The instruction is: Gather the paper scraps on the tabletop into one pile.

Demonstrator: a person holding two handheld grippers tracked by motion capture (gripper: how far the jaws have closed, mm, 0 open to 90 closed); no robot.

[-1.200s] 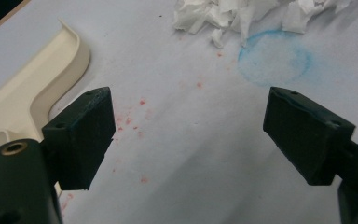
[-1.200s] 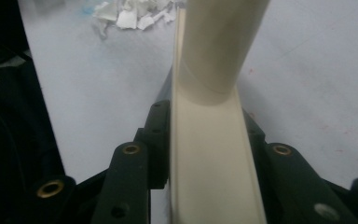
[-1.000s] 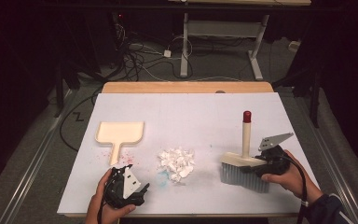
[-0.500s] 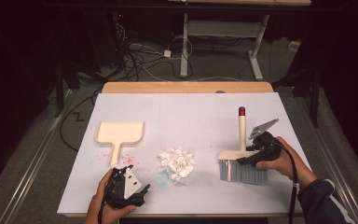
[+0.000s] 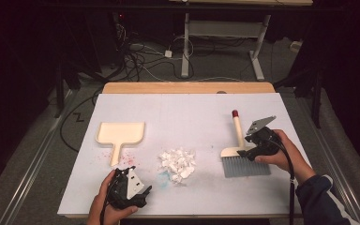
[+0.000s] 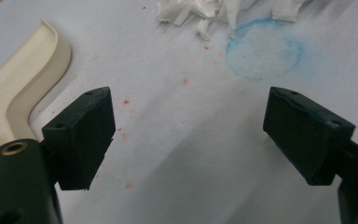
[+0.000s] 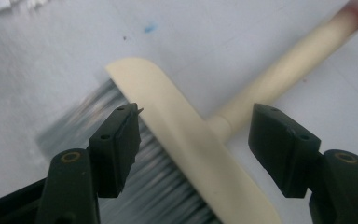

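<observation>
A cream brush point(image 5: 237, 140) with grey bristles and a red-tipped handle lies flat at the table's right. My right gripper point(image 5: 244, 151) hovers over its head, jaws apart. In the right gripper view the brush head point(image 7: 191, 144) runs slantwise between the jaws of the right gripper point(image 7: 198, 123), which have just been opening; neither pad touches it. A cream dustpan point(image 5: 120, 133) lies at the left. White paper shreds point(image 5: 178, 161) are heaped mid-table. My left gripper point(image 5: 138, 183) rests near the front edge, open. The left gripper point(image 6: 189, 107) holds nothing, with the dustpan handle point(image 6: 23, 88) to its left.
A white sheet point(image 5: 187, 112) covers the wooden table, with red specks near the dustpan and a blue chalk ring point(image 6: 265, 53) beside the shreds point(image 6: 223, 11). Cables and a desk frame point(image 5: 220, 33) stand on the floor beyond the far edge.
The right hand has shifted left and slightly away, the brush has moved left with it, and the right jaws have spread apart. The left hand has stayed still.
</observation>
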